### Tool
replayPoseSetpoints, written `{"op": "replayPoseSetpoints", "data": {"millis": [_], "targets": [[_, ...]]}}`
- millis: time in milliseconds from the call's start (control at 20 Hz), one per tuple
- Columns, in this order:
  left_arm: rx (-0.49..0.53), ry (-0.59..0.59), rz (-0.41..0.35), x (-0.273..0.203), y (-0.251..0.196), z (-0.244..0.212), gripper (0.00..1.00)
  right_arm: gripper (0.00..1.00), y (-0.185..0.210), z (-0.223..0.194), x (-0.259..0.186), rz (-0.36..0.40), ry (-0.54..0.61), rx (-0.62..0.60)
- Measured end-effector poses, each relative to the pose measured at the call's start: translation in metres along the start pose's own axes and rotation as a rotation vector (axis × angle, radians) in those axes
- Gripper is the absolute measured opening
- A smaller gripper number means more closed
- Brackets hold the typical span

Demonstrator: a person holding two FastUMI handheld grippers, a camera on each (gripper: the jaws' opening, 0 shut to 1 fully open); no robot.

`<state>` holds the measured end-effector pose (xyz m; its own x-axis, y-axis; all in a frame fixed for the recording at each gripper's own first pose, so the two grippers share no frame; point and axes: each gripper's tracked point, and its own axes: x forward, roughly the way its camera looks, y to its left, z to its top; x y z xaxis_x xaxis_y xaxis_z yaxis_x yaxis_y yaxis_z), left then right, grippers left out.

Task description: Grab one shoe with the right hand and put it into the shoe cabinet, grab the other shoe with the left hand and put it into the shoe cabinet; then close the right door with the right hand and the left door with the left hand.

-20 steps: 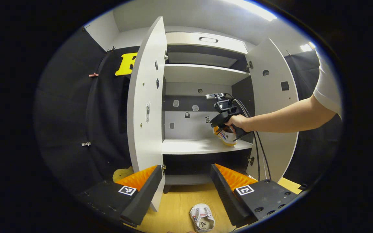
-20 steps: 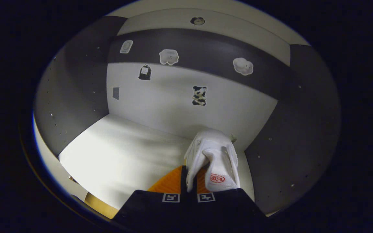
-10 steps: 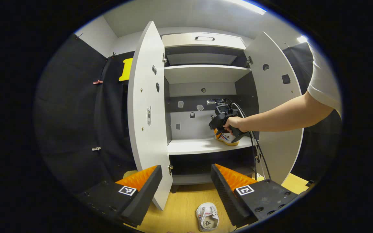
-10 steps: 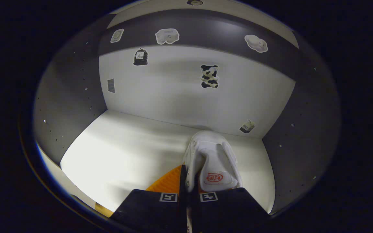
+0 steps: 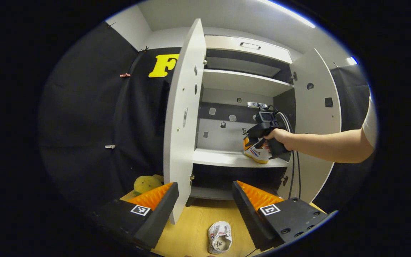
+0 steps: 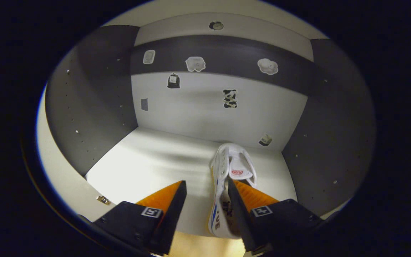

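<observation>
Shoe (image 6: 227, 185) rests on shelf (image 6: 148, 167), right tongs (image 6: 205, 200) open.

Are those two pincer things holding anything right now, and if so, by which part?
Nothing is held. The right gripper is open, with one shoe resting on the shelf. The left gripper is open above the other shoe.

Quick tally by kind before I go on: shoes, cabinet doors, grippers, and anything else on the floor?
Shoes: 2, a shoe on the shelf and a shoe on the floor.
Cabinet doors: 2, both open, left door and right door.
Grippers: 2, left gripper and right gripper.
Yellow plush toy: 1, on the floor.
Total: 7.
</observation>
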<state>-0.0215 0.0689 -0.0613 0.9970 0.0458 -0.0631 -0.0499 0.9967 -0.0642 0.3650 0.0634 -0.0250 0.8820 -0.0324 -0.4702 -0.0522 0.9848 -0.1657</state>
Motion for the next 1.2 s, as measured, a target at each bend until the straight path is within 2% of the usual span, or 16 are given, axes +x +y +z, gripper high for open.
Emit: {"op": "replayPoseSetpoints", "data": {"millis": [50,100,150,300,450,600,800,950,1200], "targets": [[0.003,0.013,0.006,-0.004,0.008,-0.007,0.95,0.88,0.003,0.004,-0.016,0.005,-0.027,0.011],[0.012,0.027,0.015,-0.006,0.018,-0.014,0.95,0.9,0.003,0.007,-0.029,0.002,-0.058,0.018],[0.027,0.038,0.023,-0.01,0.028,-0.02,0.95,1.0,0.004,0.01,-0.045,-0.002,-0.092,0.027],[0.061,0.057,0.037,-0.017,0.053,-0.033,0.95,0.98,0.006,0.013,-0.094,-0.015,-0.19,0.061],[0.045,0.073,0.017,-0.02,0.07,-0.043,0.95,0.98,0.011,0.005,-0.142,-0.012,-0.302,0.095],[0.037,0.084,-0.005,-0.023,0.084,-0.053,0.95,0.98,0.004,-0.021,-0.186,-0.063,-0.402,0.119],[0.095,0.093,-0.025,-0.025,0.1,-0.066,0.95,0.98,-0.002,-0.068,-0.231,-0.125,-0.439,0.125],[0.103,0.127,-0.074,-0.025,0.097,-0.083,0.95,0.98,-0.003,-0.109,-0.257,-0.162,-0.459,0.113],[0.112,0.217,-0.185,-0.027,0.065,-0.126,0.95,0.98,-0.003,-0.186,-0.279,-0.199,-0.375,0.139]]}}
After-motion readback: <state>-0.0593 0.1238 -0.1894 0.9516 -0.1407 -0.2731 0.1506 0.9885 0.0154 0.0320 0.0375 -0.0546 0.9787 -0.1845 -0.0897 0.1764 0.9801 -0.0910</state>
